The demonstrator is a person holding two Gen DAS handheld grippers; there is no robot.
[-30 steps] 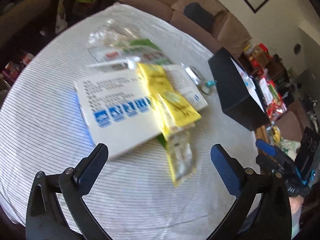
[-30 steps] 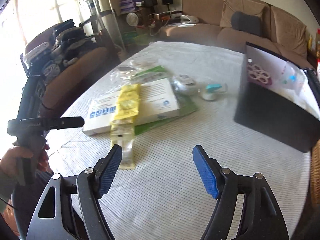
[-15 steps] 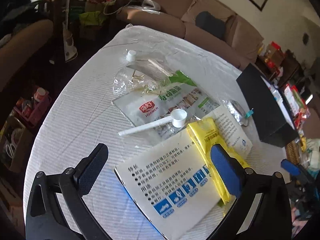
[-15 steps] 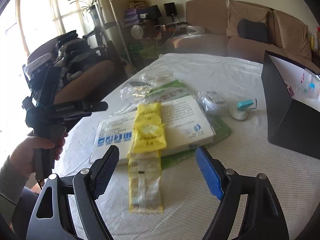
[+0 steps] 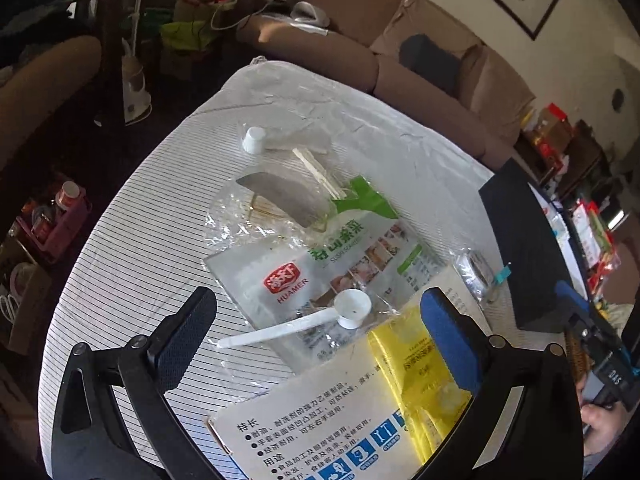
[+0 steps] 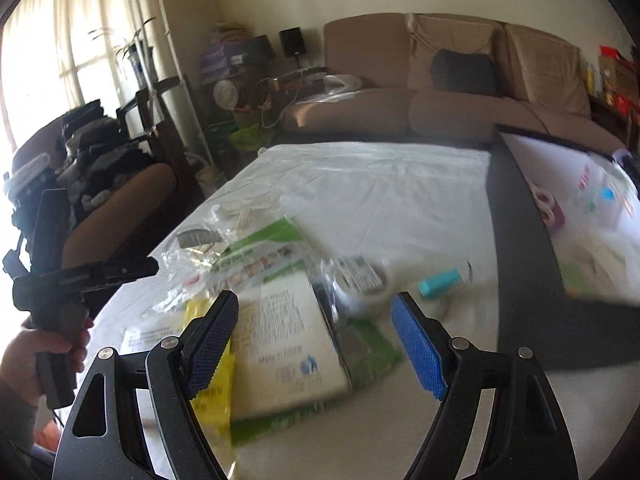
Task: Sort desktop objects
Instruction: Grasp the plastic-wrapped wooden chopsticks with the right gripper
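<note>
My left gripper (image 5: 316,328) hangs open over a white plastic spoon (image 5: 304,322) that lies on a clear seaweed packet (image 5: 320,264). Nothing is between its fingers. A white printed box (image 5: 316,420) with yellow sachets (image 5: 420,368) on it sits just below. My right gripper (image 6: 316,340) is open above the same white box (image 6: 280,340), empty. Ahead of it lie a silvery wrapped item (image 6: 356,284) and a teal-capped thing (image 6: 440,282). In the right wrist view a hand holds the left gripper's handle (image 6: 60,320) at the left edge.
A black open box (image 6: 528,248) with small items inside stands at the right. A white cap (image 5: 254,140), wooden sticks (image 5: 316,168) and a metal blade (image 5: 288,196) lie at the table's far left. Brown sofa (image 6: 440,92) behind the striped tablecloth (image 5: 132,248).
Both grippers swept across the table. The left view shifted from the box and sachets onto the spoon and seaweed packet. The right view moved nearer the box and the black container.
</note>
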